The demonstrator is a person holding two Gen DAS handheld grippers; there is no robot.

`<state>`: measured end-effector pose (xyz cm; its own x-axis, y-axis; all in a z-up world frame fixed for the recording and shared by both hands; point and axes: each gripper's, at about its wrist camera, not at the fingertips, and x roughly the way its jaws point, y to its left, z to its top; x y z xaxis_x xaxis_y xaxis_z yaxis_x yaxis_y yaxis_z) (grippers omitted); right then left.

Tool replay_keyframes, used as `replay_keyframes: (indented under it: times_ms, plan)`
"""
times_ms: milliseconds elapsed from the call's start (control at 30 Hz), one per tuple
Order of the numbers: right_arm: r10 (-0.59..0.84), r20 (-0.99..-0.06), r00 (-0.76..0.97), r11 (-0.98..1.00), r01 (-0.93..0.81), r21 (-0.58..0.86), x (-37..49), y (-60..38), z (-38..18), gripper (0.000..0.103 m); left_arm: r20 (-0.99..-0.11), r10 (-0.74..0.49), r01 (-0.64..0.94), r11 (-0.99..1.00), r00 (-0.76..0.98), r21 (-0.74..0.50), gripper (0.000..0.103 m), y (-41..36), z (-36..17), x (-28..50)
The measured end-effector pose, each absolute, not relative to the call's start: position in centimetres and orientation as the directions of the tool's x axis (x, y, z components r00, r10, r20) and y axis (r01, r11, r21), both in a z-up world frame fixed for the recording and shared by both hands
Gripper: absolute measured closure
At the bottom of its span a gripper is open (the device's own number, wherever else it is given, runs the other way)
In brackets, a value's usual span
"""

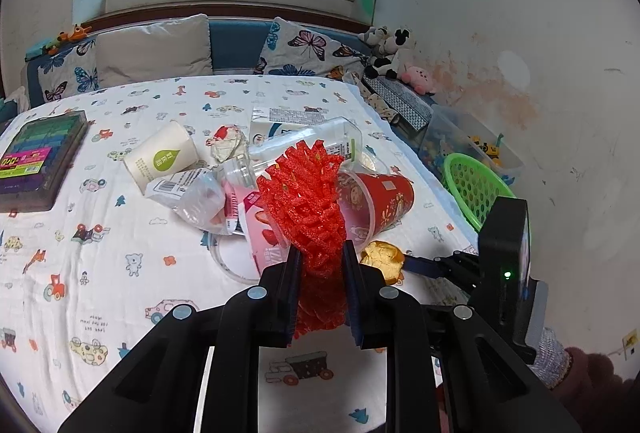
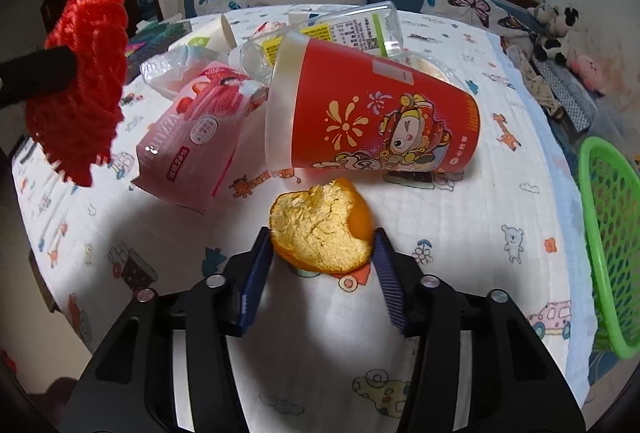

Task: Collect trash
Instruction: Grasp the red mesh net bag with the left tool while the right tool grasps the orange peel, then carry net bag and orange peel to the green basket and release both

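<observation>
Over the littered bedsheet (image 2: 460, 225) I keep my left gripper (image 1: 320, 265) clamped on red foam netting (image 1: 308, 201) and my right gripper (image 2: 322, 253) pinching orange peel (image 2: 320, 229), both ready for the green basket (image 2: 608, 233).

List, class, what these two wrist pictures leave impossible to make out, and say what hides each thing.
- Inside of the green plastic basket: cut off by the right edge in the right wrist view; in the left wrist view the right gripper's black body covers it.
- Clear plastic bottle: the red foam fruit net in the left gripper hides its middle.
- Underside of the orange peel between the right gripper pads.
</observation>
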<state>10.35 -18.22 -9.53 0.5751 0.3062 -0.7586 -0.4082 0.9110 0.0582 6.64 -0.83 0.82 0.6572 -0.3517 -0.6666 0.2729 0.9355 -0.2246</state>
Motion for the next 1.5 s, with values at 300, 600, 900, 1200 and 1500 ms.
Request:
replay_keyframes:
  times_ms: [300, 600, 900, 1200, 1500]
  plan:
    - [0.321, -0.733, 0.599, 0.926, -0.362, 0.109, 8.5, -20.7, -7.7, 0.064, -0.668, -0.386, 0.338, 0.918, 0.637, -0.208, 0.083, -3.4, 1.0, 7.5]
    - [0.300, -0.693, 0.655, 0.951, -0.262, 0.165, 6.9, -25.7, -5.5, 0.065, -0.675, -0.431, 0.431, 0.884, 0.599, -0.182, 0.083, -8.2, 1.7, 8.5]
    - [0.166, -0.661, 0.732, 0.983, -0.072, 0.167, 7.4, -35.0, -3.8, 0.065, -0.689, -0.481, 0.537, 0.829, 0.542, -0.157, 0.083, -15.0, 2.3, 10.8]
    - [0.057, -0.692, 0.719, 0.982, 0.086, 0.170, 9.3, -42.9, -5.3, 0.063, -0.718, -0.505, 0.606, 0.782, 0.479, -0.146, 0.083, -22.3, 1.7, 13.5]
    - [0.028, -0.709, 0.705, 0.969, 0.156, 0.194, 9.7, -46.4, -7.0, 0.056, -0.759, -0.485, 0.649, 0.753, 0.434, -0.111, 0.083, -28.3, 0.2, 16.1]
